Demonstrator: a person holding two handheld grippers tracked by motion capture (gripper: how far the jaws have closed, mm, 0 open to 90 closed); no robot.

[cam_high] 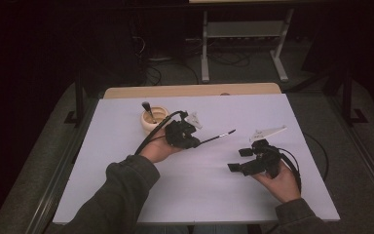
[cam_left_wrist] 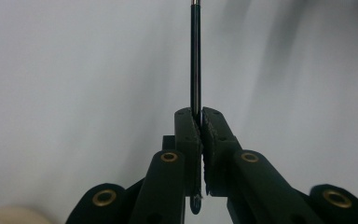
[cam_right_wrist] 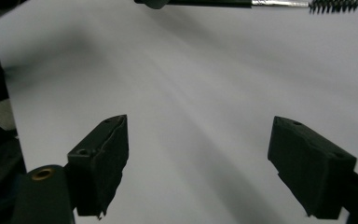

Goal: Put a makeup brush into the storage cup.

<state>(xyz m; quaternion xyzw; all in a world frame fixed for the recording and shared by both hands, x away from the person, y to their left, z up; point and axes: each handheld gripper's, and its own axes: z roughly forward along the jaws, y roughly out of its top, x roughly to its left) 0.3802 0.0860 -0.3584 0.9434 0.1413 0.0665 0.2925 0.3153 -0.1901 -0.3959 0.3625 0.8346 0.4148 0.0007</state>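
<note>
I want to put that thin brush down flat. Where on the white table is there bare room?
The white table is bare along its near edge, between the two sleeves, and in the far right corner. The left edge, beside the sleeve, is free too. It is crowded at the far middle, around the bowl, and near the right hand-held gripper. The left hand-held gripper holds the brush.

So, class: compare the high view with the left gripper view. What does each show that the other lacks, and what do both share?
High view alone: the small bowl with another brush standing in it, the right tool with open jaws, the person's hands, and the bristled tip of the held brush.

Left gripper view alone: a close look at the pads clamped on the brush's thin black handle.

Both: the left tool shut on that brush above the white table.
</note>
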